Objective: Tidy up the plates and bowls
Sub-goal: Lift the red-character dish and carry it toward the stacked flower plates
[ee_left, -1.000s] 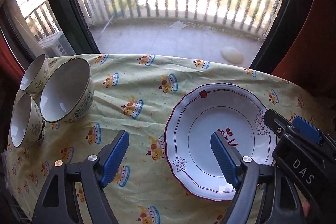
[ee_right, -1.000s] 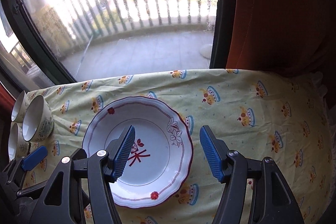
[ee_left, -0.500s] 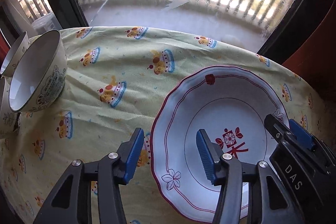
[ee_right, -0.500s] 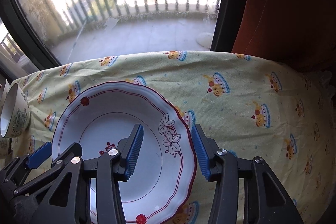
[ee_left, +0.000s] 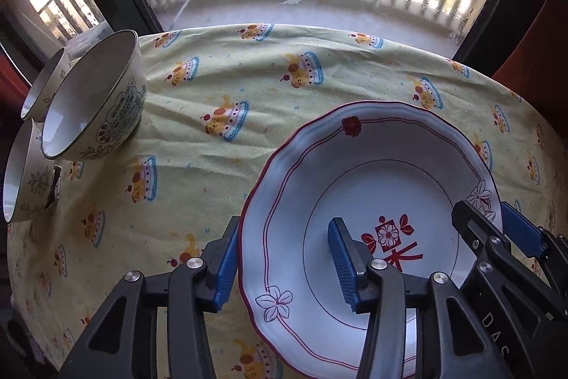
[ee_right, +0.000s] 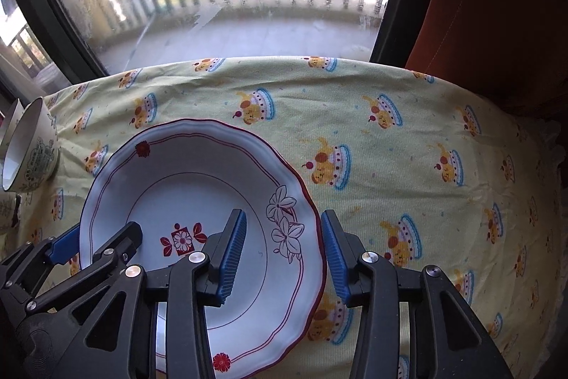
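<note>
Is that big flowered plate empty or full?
Empty. The plate shows its bare white surface and red painted centre; nothing lies in it.

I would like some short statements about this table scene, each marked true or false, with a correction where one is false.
1. The white scalloped plate with red trim lies on a yellow cartoon-print tablecloth. True.
2. The left tool has both pads inside the plate. False: one pad is outside the rim, one inside.
3. The right tool straddles the plate's opposite rim. True.
4. The white patterned ceramic bowls are stacked on the plate. False: they stand apart from it, at the left edge of the table.
5. The plate holds food. False: it is empty.
</note>
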The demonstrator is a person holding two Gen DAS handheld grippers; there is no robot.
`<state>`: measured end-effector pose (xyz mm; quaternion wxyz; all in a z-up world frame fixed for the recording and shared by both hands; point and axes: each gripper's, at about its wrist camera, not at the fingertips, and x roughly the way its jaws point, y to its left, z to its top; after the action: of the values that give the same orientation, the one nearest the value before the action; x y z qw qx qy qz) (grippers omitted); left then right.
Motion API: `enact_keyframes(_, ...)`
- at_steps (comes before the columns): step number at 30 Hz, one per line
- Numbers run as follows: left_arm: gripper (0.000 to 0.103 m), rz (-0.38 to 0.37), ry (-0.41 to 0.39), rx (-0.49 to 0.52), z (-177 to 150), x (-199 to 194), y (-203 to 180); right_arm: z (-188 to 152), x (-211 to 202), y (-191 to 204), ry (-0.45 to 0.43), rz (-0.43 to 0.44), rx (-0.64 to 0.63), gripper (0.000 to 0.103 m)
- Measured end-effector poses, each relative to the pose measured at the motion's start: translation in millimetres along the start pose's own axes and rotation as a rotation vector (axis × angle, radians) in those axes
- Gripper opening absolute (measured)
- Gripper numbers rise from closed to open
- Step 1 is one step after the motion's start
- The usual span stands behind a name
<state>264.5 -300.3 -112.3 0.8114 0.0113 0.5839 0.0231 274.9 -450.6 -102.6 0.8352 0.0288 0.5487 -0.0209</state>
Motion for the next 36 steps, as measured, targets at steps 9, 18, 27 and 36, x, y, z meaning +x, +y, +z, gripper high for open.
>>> enact_keyframes(9, 0.050, 0.006, 0.029, -0.027, -24.7, -4.9, 22.0, -37.0, -17.6, 25.2, 0.071, 0.040, -0.048, 0.047)
enact_keyframes(18, 0.053, 0.010, 0.011, -0.016, -29.6, -5.3, 20.9, -33.7, -7.2, 33.5, 0.073, 0.021, -0.072, 0.050)
enact_keyframes(27, 0.052, 0.019, -0.016, 0.000, -30.0, -20.8, 21.8, -30.1, -3.2, 32.3, 0.095, 0.026, -0.068, 0.048)
enact_keyframes(36, 0.052, -0.009, -0.091, 0.011, -40.6, -67.9, 28.1, -33.4, -47.0, 29.6, 0.050, 0.011, -0.045, 0.048)
